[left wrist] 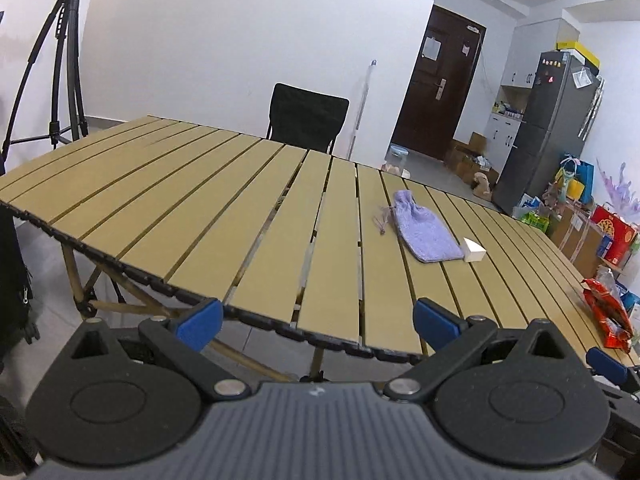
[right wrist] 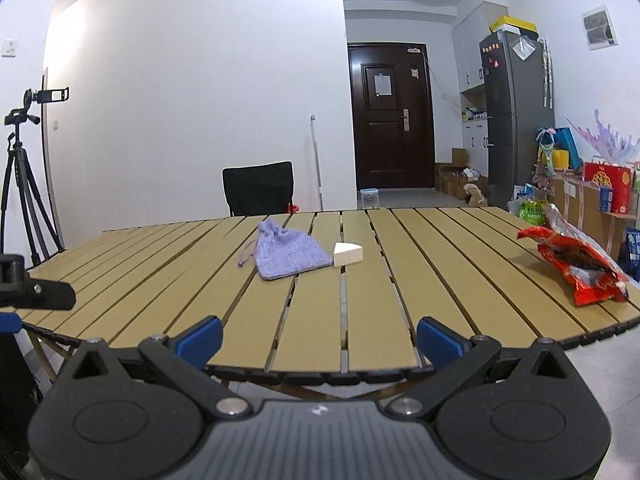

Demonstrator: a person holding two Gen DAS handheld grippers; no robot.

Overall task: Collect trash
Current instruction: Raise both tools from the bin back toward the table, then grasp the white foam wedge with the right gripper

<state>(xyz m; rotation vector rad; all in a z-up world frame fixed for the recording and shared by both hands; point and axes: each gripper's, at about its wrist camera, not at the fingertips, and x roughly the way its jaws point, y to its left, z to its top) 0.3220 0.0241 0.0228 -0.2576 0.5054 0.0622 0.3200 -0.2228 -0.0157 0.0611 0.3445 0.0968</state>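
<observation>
Two grippers are in my hands, and I start with the left wrist view. My left gripper (left wrist: 318, 320) hangs over the near edge of the tan slatted folding table (left wrist: 200, 208), its blue-tipped fingers (left wrist: 200, 318) spread wide apart with nothing between them. Using the table as my landmark: a lavender knitted drawstring pouch (left wrist: 426, 232) lies on its right half, and a small white wedge-shaped block (left wrist: 474, 255) touches the pouch's right corner. A crumpled red snack wrapper (left wrist: 608, 314), the trash I'm after, sits at the table's far right edge. A black chair (left wrist: 308, 118) stands behind the table, and a black tripod (left wrist: 60, 60) beyond its left end.

From the right wrist view, my right gripper (right wrist: 320, 338) also hovers at the table's (right wrist: 440, 280) near edge, fingers (right wrist: 438, 340) apart and holding nothing. The pouch (right wrist: 290, 256) and white block (right wrist: 347, 255) lie mid-table, touching each other. The red wrapper (right wrist: 576, 268) rests on the table's right end, well apart from my fingers. A grey refrigerator (right wrist: 516, 120) stands behind the table's right side.
</observation>
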